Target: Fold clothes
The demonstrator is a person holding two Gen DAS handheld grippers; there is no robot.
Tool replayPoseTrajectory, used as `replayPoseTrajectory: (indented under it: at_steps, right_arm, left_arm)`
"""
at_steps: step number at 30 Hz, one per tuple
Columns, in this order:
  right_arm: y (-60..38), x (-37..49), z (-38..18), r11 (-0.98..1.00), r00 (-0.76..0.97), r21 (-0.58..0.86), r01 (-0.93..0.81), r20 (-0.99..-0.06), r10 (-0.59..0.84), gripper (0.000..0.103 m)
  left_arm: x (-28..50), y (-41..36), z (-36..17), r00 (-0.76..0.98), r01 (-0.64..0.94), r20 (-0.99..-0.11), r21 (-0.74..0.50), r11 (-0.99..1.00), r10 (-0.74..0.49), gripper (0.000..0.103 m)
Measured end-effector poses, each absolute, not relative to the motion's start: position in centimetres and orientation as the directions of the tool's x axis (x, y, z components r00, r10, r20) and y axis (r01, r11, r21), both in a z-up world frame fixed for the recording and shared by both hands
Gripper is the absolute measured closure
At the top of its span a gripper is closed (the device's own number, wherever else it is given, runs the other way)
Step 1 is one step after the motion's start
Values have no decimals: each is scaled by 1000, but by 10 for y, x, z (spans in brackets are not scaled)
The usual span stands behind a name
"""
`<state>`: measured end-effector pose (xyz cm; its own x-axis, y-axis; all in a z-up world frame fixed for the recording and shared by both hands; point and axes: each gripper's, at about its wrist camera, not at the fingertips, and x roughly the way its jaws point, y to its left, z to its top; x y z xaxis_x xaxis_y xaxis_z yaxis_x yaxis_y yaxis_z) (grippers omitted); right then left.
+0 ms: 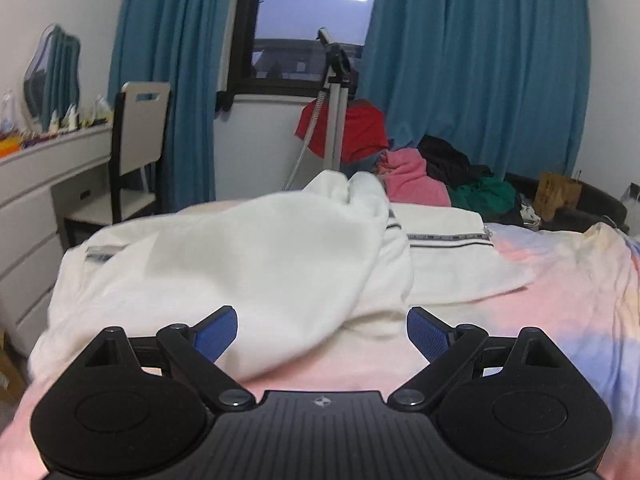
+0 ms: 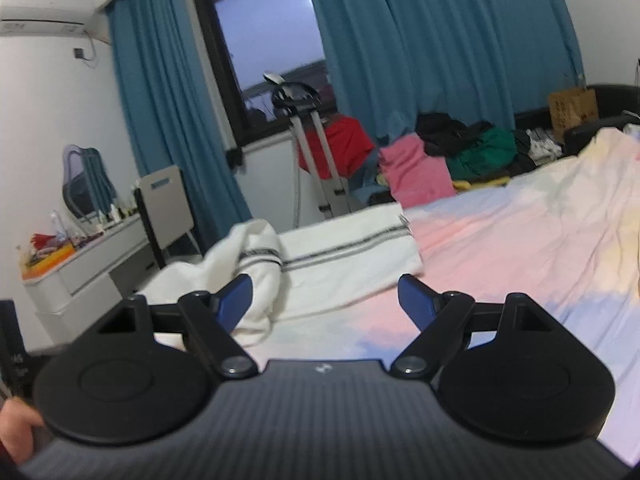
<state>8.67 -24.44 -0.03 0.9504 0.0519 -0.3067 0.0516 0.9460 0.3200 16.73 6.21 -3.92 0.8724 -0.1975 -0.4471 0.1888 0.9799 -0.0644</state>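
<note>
Where towel [image 1: 240, 264] lies, bed [image 1: 560, 280], grippers empty

One white towel [image 1: 248, 264] lies mid-frame on one bed [image 1: 560, 288]. Two curtains [image 1: 480, 68] hang across the top. One chair [image 1: 138, 152], one mirror [image 1: 52, 72] and one dresser [image 1: 36, 200] sit at left. One clothes pile [image 1: 448, 172] sits right of centre.

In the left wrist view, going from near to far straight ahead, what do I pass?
left gripper → pink bedsheet → white towel → red garment → window
</note>
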Motion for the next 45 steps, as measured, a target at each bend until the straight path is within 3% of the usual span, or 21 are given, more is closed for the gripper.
replayPoseTrajectory:
  at_steps: [7,9,15,18,20,21,22,26,32,37,40,45]
  right_arm:
    - [-259,104,-21,918,926,379,116,-375,37,21]
    - [-260,110,-27,917,923,373,143,-384,13,21]
    - [-263,139,-51,918,893,335,213,-447,-44,21]
    - [-264,153,-63,916,889,343,208,-456,-31,21]
    - [-264,161,-71,919,881,332,215,-471,-37,21]
    - [-265,164,-74,916,878,336,218,-478,-33,21]
    - [-265,167,-76,914,874,342,220,-485,-29,21]
    - [-267,177,-84,904,866,365,223,-501,-11,21]
    - [-262,165,-75,904,891,395,163,-453,37,21]
    - [-256,146,-68,881,899,466,85,-417,134,21]
    - [-250,134,-64,854,890,520,28,-402,215,25]
    - [-247,128,-64,779,872,628,-5,-378,310,28]
  left_arm:
    - [277,25,-35,881,216,-430,-8,976,-199,11]
    - [309,10,-36,867,278,-425,-17,960,-259,11]
    - [397,-28,-41,858,295,-428,-41,955,-283,16]
    - [432,-51,-49,848,298,-465,27,954,-252,41]
    - [440,-67,-52,855,297,-474,111,948,-212,80]
    - [443,-73,-53,858,302,-472,142,943,-203,83]
    - [438,-75,-52,861,315,-462,155,936,-213,89]
    - [381,-77,-37,876,379,-389,196,904,-284,96]
    - [252,-54,-22,863,447,-334,151,882,-380,97]
    - [168,-22,-39,832,450,-363,0,893,-419,98]
    - [141,-4,-51,844,411,-365,-29,911,-393,98]
    - [138,14,-69,841,341,-394,-147,929,-371,98]
